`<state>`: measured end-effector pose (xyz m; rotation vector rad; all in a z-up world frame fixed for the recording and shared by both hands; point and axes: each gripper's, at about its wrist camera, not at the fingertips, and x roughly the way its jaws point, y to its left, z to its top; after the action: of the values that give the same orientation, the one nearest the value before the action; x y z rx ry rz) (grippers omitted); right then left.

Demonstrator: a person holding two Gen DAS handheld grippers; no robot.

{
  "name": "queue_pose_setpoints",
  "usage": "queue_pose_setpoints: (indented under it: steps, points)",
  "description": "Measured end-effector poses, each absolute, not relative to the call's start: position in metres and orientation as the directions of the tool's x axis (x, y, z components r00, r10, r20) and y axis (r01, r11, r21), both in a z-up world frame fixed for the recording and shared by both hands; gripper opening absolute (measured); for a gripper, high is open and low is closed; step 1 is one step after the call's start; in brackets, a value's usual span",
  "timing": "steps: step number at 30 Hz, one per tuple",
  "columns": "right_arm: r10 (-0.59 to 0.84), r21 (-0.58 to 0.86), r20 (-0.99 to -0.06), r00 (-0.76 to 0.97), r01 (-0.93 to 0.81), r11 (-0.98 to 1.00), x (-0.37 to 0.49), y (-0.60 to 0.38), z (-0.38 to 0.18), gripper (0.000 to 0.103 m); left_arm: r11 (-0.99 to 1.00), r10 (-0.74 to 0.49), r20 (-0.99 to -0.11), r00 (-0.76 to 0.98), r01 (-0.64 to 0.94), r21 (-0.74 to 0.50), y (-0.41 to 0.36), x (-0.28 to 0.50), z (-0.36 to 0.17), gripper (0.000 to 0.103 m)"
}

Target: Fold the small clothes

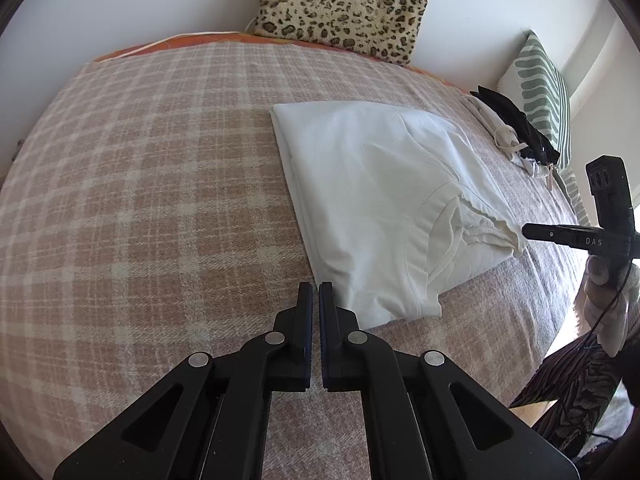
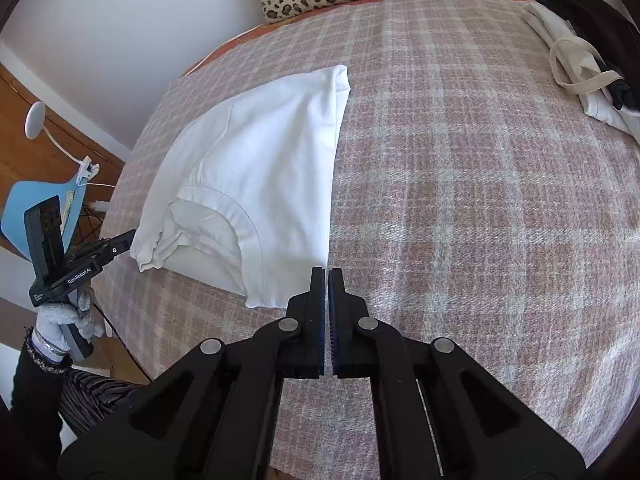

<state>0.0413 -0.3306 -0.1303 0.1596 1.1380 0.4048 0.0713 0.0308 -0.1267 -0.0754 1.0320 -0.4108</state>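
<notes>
Lying folded on the plaid blanket (image 1: pixel 160 184) of the bed, the white garment (image 1: pixel 384 200) fills the left wrist view, where the left gripper (image 1: pixel 316 292) has its fingers pressed together at the garment's near corner, though cloth between them cannot be told. In the right wrist view the right gripper (image 2: pixel 326 276) is likewise closed at the opposite near corner, beside the blanket's bare checks.
</notes>
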Motion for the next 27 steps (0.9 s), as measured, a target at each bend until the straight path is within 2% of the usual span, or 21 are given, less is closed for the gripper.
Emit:
queue_pose_setpoints:
  steps: [4, 7, 10, 12, 17, 18, 19, 21, 27]
  points:
    - [0.352, 0.263, -0.828, 0.437, -0.251, 0.931, 0.036, -0.333, -0.108, 0.003, 0.925, -0.360, -0.782, 0.509, 0.304, -0.227, 0.032, 0.067, -0.106, 0.002]
    - [0.407, 0.252, -0.769, 0.493, -0.353, 0.901, 0.040, -0.317, -0.079, 0.003, 0.913, -0.385, -0.757, 0.529, 0.338, -0.228, 0.022, 0.072, -0.093, 0.006]
    - [0.526, 0.302, -0.733, 0.431, -0.487, 0.820, 0.049, -0.290, -0.073, 0.003, 0.894, -0.438, -0.739, 0.512, 0.337, -0.296, 0.015, 0.084, -0.091, 0.007]
    - [0.553, 0.287, -0.740, 0.383, -0.563, 0.775, 0.048, -0.261, -0.078, 0.003, 0.888, -0.448, -0.740, 0.502, 0.343, -0.305, 0.009, 0.090, -0.091, 0.007]
    - [0.454, 0.071, -0.814, 0.363, -0.712, 0.698, 0.027, -0.213, -0.103, 0.005, 0.877, -0.469, -0.743, 0.478, 0.351, -0.328, 0.000, 0.094, -0.097, 0.007]
    - [0.437, 0.050, -0.824, 0.361, -0.722, 0.691, 0.026, -0.210, -0.108, 0.009, 0.877, -0.467, -0.748, 0.472, 0.356, -0.324, -0.002, 0.094, -0.100, 0.007]
    - [0.415, 0.024, -0.833, 0.366, -0.726, 0.687, 0.026, -0.209, -0.113, 0.020, 0.877, -0.465, -0.753, 0.465, 0.358, -0.320, -0.003, 0.095, -0.102, 0.007]
    - [0.367, -0.041, -0.837, 0.406, -0.716, 0.697, 0.026, -0.210, -0.120, 0.033, 0.878, -0.461, -0.766, 0.449, 0.356, -0.320, -0.004, 0.096, -0.109, 0.007]
    - [0.331, -0.092, -0.841, 0.429, -0.715, 0.693, 0.032, -0.220, -0.126, 0.033, 0.886, -0.436, -0.799, 0.414, 0.355, -0.299, -0.008, 0.100, -0.125, 0.007]
